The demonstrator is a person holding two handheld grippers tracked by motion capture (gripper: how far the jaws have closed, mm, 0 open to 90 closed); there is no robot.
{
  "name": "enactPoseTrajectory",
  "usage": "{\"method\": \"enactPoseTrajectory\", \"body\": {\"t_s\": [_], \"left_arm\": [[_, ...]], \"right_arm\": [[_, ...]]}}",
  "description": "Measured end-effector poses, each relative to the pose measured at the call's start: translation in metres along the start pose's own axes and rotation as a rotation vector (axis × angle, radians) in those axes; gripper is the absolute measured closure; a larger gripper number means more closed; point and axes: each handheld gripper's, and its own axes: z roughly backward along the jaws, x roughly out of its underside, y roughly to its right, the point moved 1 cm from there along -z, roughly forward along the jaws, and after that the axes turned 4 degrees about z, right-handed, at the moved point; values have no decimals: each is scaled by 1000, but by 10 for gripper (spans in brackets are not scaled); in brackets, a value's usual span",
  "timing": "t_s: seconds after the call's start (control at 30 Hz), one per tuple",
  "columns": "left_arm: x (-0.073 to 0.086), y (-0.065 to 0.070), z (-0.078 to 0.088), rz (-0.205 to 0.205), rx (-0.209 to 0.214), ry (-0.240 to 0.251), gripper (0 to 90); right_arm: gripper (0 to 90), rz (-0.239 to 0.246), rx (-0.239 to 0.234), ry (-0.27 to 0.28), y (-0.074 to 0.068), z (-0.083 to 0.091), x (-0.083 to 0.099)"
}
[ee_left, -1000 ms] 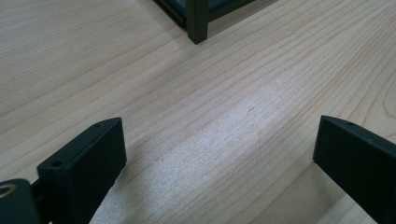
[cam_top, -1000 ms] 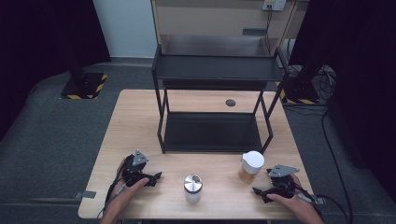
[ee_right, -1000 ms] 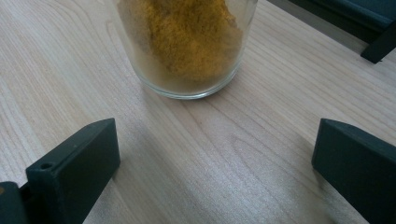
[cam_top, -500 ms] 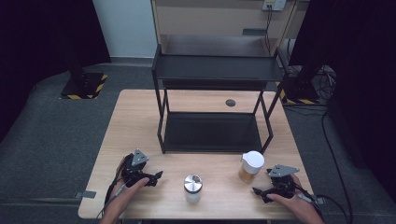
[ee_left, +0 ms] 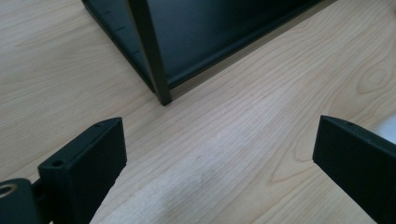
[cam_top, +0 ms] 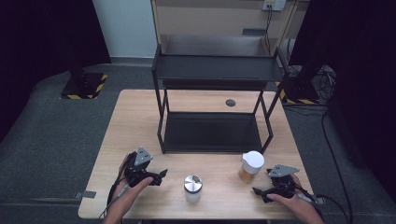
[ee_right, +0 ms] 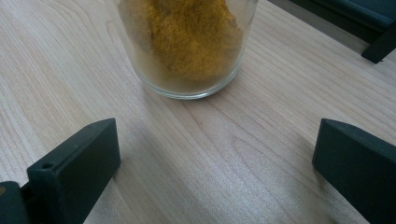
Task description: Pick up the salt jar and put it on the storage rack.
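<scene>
Pale wooden bench (cam_top: pixel 140 121) carries a black shelf rack (cam_top: pixel 212 93), a metal-lidded jar (cam_top: pixel 192 188) and a white-lidded spice jar (cam_top: pixel 251 166). Left gripper (cam_top: pixel 156 176) and right gripper (cam_top: pixel 261 193) rest low, jaws spread, empty. Nothing is gripped; the work looks unstarted.

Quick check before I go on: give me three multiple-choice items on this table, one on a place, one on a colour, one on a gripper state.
1. Where does the white-lidded jar stand?
A. on the rack's top shelf
B. on the table, just ahead of the right gripper
C. between the left gripper's jaws

2. What colour is the powder in that jar?
A. yellow-orange
B. green
C. white

3. How does the left gripper stand?
A. shut on the metal-capped jar
B. shut, empty
C. open, empty

Answers: 1 B, the jar sits on the wood in front of the right jaws. 2 A, the right gripper view shows it through the glass. 3 C, bare wood lies between its spread jaws.
</scene>
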Motion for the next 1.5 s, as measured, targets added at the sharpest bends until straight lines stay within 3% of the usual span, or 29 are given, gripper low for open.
{"method": "enactPoseTrajectory", "body": {"t_s": [0.5,1.07,1.5], "left_arm": [[-13,17,18,25,33,59,17],[-25,39,31,2,78,103,16],[-32,57,37,-41,93,118,15]], "right_arm": [[18,0,-1,0,0,0,0],[18,0,-2,0,1,0,0],[18,0,-3,0,1,0,0]]}}
